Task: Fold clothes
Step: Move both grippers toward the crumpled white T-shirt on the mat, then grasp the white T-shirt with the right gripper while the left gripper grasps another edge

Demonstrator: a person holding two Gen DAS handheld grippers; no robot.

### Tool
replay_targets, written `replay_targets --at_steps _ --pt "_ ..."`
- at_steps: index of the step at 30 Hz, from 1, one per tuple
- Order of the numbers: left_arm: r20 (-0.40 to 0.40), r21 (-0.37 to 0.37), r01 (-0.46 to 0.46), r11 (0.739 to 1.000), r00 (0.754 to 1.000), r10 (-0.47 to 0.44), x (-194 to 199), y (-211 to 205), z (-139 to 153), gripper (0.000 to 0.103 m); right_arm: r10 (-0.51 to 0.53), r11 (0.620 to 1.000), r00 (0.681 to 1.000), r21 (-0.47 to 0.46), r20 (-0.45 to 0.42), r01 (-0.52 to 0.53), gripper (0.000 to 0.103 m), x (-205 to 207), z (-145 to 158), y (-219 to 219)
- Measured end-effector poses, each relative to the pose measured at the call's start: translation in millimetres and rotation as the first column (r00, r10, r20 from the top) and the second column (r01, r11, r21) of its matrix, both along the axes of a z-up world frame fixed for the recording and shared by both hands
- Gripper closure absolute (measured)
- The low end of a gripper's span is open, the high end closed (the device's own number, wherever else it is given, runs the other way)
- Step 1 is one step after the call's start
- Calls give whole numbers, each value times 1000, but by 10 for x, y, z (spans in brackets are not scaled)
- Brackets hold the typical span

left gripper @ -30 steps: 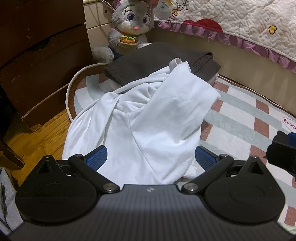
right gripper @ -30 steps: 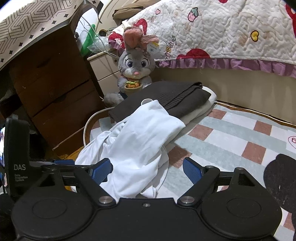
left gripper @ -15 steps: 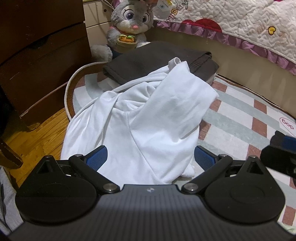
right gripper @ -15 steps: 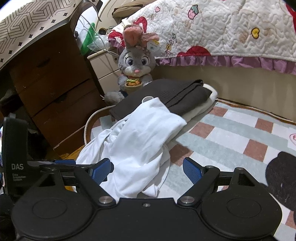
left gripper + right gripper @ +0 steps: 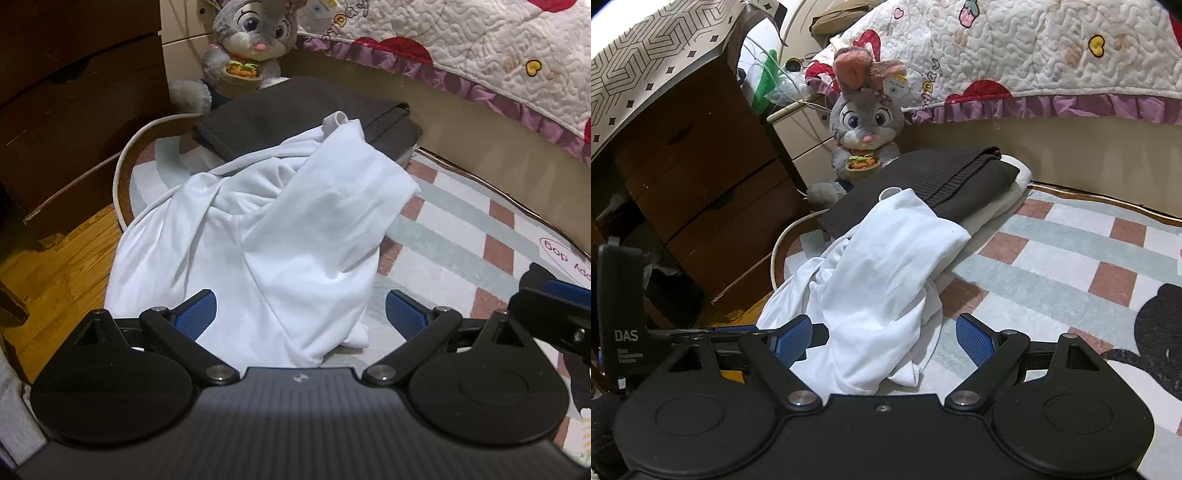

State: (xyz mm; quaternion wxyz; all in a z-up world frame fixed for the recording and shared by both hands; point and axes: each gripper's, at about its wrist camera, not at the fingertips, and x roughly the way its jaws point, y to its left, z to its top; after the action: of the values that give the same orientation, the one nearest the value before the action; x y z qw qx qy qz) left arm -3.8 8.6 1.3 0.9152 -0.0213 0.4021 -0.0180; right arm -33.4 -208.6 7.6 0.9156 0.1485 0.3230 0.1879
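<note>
A crumpled white garment (image 5: 273, 240) lies on a checked rug (image 5: 461, 236), its far end draped over a folded dark knit garment (image 5: 288, 110). It also shows in the right wrist view (image 5: 879, 288), with the dark garment (image 5: 945, 177) behind it. My left gripper (image 5: 299, 314) is open, its blue pads either side of the white cloth's near edge, not touching. My right gripper (image 5: 884, 338) is open just above the cloth's near end. The right gripper's tip (image 5: 554, 295) shows at the right edge of the left wrist view.
A plush rabbit (image 5: 866, 125) sits behind the dark garment. A dark wooden drawer chest (image 5: 694, 177) stands at left, on a wood floor (image 5: 55, 251). A bed with a quilted cover (image 5: 1034, 55) runs along the back. The left gripper's body (image 5: 620, 317) is at the left.
Both grippers have edged closer to the white garment. The right gripper has come further into the left wrist view. The cloth has not moved.
</note>
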Motion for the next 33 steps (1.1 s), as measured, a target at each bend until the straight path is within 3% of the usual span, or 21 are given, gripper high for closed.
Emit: replay_targets --at_steps 14,17,19,22,25,29,33 --pt "-7 -41 37 998 999 -37 -5 -33 6 4 -16 1000 1000 -18 -9 16 14 16 -35 12" --pt "-5 -45 27 999 1000 -27 15 11 -13 4 -10 999 1000 30 -17 10 14 81 -76 -26" --pt "7 -64 15 998 1000 -14 56 101 -25 16 -5 997 1000 73 -14 6 23 168 -85 -46" --pt "7 -77 -28 997 1000 29 139 309 -84 21 -45 993 998 114 42 40 23 326 -59 -37" --pt "43 -24 -116 993 992 117 245 625 -172 21 0 990 999 141 34 -5 11 649 -59 16" --pt "79 83 -212 974 975 206 424 1020 -336 21 56 986 998 157 -35 -50 9 1074 -180 180" --pt "73 108 -213 971 976 206 584 1250 -545 21 -20 990 991 138 -135 38 8 1430 -479 266"
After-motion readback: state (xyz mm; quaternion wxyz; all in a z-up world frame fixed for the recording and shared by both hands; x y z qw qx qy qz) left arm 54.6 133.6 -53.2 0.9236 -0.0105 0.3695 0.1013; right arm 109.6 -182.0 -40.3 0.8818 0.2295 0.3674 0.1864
